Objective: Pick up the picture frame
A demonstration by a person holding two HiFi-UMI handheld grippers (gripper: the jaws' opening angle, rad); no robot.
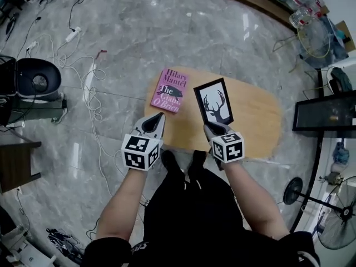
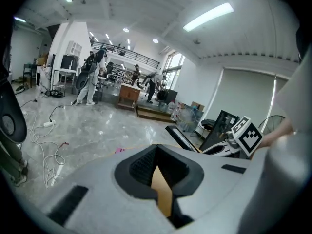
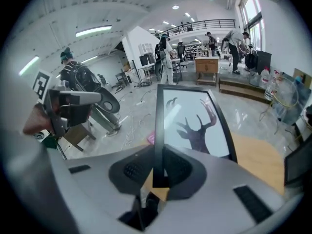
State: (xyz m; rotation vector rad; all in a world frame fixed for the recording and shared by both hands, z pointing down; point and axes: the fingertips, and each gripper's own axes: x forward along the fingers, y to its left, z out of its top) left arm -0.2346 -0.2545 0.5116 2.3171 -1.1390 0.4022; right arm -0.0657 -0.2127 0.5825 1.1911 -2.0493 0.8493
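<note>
The picture frame (image 1: 213, 101), black with a deer silhouette on white, is held above the oval wooden table (image 1: 261, 115). My right gripper (image 1: 214, 128) is shut on its near edge. In the right gripper view the frame (image 3: 195, 123) rises from the jaws, whose pads pinch its left border at my right gripper (image 3: 157, 155). To its left my left gripper (image 1: 154, 121) is shut and holds nothing. In the left gripper view my left gripper (image 2: 155, 152) has its tips together, and the frame (image 2: 181, 138) shows edge-on beside the right gripper's marker cube (image 2: 248, 134).
A pink book (image 1: 170, 90) lies on the table's left end. White cables (image 1: 83, 82) trail over the marble floor beside a black chair (image 1: 38, 78). A dark shelf (image 1: 325, 113) and a fan (image 1: 339, 227) stand at the right. People (image 2: 90, 77) stand far off.
</note>
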